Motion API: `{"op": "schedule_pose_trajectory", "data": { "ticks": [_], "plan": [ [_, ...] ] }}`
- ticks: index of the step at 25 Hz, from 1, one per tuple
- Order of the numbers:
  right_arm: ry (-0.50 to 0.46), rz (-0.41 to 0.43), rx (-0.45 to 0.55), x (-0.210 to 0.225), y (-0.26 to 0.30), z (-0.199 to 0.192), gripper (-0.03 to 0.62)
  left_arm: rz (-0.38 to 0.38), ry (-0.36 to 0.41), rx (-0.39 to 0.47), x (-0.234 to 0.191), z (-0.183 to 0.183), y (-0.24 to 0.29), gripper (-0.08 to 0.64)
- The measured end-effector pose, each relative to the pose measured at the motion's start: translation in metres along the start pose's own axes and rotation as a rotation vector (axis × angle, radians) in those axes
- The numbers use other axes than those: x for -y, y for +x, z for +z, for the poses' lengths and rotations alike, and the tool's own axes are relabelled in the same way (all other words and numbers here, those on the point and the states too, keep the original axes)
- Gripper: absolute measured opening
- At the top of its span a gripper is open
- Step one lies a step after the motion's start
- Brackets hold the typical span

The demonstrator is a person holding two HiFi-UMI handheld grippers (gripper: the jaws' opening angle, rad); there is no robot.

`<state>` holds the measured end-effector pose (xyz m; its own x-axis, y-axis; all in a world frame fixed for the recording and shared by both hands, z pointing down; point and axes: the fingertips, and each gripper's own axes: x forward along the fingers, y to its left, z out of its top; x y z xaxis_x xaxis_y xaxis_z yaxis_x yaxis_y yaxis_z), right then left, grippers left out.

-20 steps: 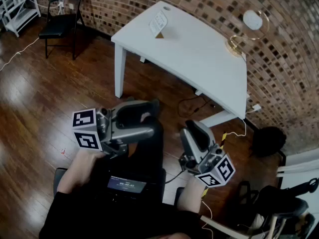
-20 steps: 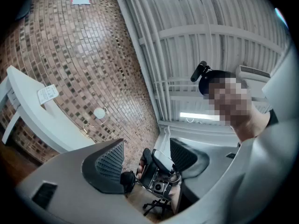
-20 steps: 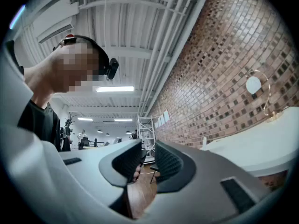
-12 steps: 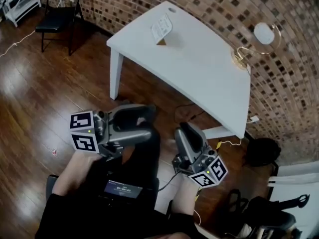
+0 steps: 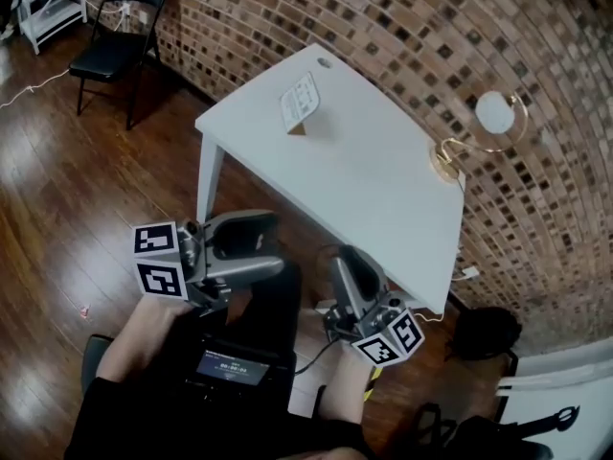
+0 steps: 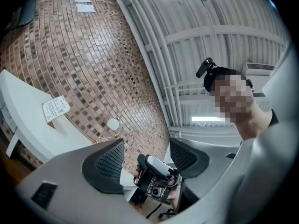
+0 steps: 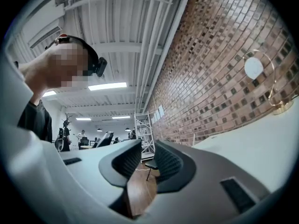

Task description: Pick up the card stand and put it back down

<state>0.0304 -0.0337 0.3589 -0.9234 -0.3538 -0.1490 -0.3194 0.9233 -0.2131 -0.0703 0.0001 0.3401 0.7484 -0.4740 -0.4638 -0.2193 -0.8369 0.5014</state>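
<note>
Items in view, by count: white table (image 5: 369,175), one; card stand (image 5: 300,103), one; gold lamp (image 5: 482,130) with a round white globe, one; black folding chair (image 5: 117,29), one; white shelf rack (image 5: 43,3), one; hand-held two-jaw grippers, two, namely left gripper (image 5: 274,245) and right gripper (image 5: 347,260); marker cubes (image 5: 159,260), two

Card stand (image 5: 300,102) stood on white desk (image 5: 374,185), gold lamp (image 5: 482,130) well apart; left hand-held gripper (image 5: 270,245) and right hand-held gripper (image 5: 347,264) hung beside desk's near edge.
</note>
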Motion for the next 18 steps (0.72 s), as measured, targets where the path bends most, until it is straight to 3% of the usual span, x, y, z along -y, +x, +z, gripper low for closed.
{"op": "schedule_pose_trajectory", "data": {
  "ticks": [18],
  "plan": [
    [-0.091, 0.029, -0.047, 0.093, 0.052, 0.020, 0.115, 0.033, 0.069, 0.059, -0.068, 0.043, 0.043, 0.301]
  ]
}}
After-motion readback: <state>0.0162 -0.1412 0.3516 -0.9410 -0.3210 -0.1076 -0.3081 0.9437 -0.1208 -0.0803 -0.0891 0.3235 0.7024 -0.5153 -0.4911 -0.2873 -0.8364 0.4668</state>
